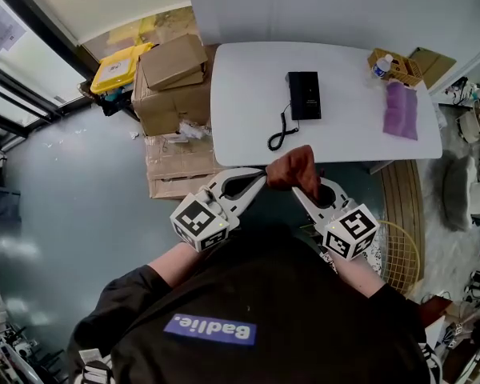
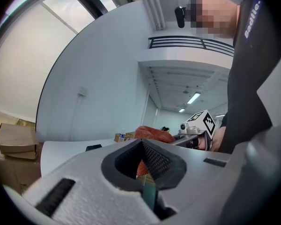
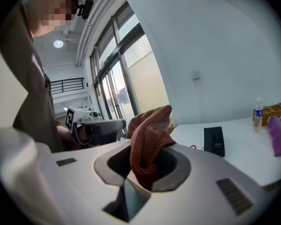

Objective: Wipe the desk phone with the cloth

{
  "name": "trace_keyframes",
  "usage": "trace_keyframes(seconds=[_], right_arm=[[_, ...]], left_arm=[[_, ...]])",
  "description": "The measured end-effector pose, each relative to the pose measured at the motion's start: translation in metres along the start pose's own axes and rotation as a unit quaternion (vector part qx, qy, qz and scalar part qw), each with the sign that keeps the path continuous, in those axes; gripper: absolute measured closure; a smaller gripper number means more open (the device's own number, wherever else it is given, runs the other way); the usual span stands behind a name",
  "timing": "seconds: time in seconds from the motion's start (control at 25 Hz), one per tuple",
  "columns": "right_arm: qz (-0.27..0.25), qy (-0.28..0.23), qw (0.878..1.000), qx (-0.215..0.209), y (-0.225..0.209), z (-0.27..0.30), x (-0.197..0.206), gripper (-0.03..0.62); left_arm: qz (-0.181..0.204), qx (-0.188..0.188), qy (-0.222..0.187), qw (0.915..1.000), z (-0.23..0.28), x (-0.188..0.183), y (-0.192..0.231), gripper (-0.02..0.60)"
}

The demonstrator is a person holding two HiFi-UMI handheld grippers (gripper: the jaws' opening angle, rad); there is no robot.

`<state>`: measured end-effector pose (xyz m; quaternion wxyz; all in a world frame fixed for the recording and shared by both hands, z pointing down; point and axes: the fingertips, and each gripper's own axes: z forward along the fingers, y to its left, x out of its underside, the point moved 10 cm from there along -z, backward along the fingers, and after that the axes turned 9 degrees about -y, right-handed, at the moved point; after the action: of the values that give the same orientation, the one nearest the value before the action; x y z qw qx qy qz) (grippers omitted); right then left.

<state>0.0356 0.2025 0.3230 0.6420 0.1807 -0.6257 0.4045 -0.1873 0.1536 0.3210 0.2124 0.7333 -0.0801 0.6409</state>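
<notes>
White table (image 1: 248, 134) fills the top of the head view, with the phone (image 1: 304, 94) lying on it. Brown boxes (image 1: 172, 78) stand beside it. Both grippers are near the person, off the table. The right gripper (image 1: 300, 189) holds a red cloth (image 1: 292, 169).

Left gripper view: the left gripper (image 2: 141, 143) is closed with nothing in it, tips right by the cloth (image 2: 152, 133).

Right gripper view: the right gripper (image 3: 147, 158) squeezes the cloth (image 3: 150, 135). The phone (image 3: 214, 141) lies on the table behind.
</notes>
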Motion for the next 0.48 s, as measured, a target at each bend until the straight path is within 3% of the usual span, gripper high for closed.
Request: trace_keyframes(seconds=[0.2, 0.48], right_arm=[[0.013, 0.007, 1.000, -0.005, -0.008, -0.005, 0.009, 0.496], [0.014, 0.008, 1.000, -0.006, -0.011, -0.014, 0.007, 0.496]], left_arm=[[-0.015, -0.020, 0.002, 0.9997, 0.006, 0.011, -0.007, 0.566], [-0.006, -0.014, 0.006, 0.9999, 0.011, 0.012, -0.018, 0.566]])
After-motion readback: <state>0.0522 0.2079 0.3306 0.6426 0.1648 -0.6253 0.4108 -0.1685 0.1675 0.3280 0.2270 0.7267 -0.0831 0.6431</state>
